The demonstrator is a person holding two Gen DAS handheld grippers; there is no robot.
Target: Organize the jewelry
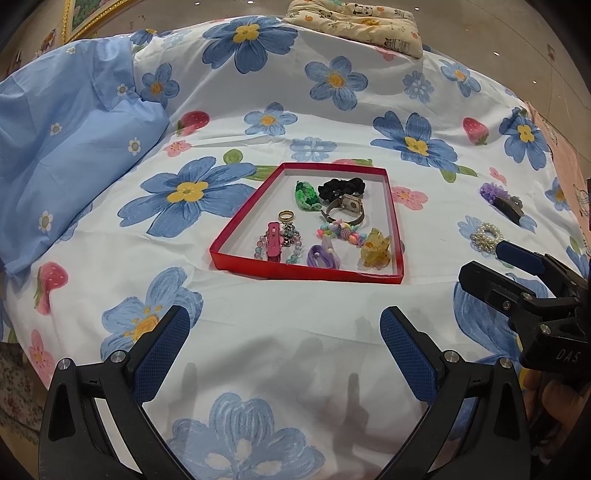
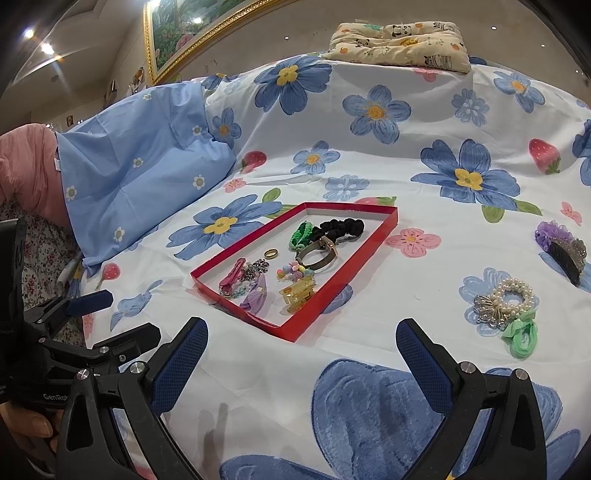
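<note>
A shallow red tray (image 1: pixel 306 271) (image 2: pixel 295 334) lies on the flowered bedspread and holds several pieces: a black scrunchie (image 1: pixel 341 185) (image 2: pixel 341 226), a watch (image 1: pixel 349 206) (image 2: pixel 321 251), a gold ring (image 1: pixel 286 215) (image 2: pixel 270 253), a yellow claw clip (image 1: pixel 375 249) (image 2: pixel 299 291). Right of the tray lie a pearl scrunchie (image 1: pixel 485 236) (image 2: pixel 511 295), a green hair tie (image 2: pixel 521 338) and a purple-flowered hair clip (image 1: pixel 500 199) (image 2: pixel 561 245). My left gripper (image 1: pixel 284 347) is open and empty before the tray. My right gripper (image 2: pixel 301 360) is open and empty, also near the tray's front.
A folded blue duvet (image 1: pixel 62 155) (image 2: pixel 140 166) lies at the left. A panda-print pillow (image 1: pixel 358 26) (image 2: pixel 402 46) sits at the far edge. A gold-framed picture (image 2: pixel 192 29) hangs behind. The right gripper shows at the right of the left wrist view (image 1: pixel 524 291).
</note>
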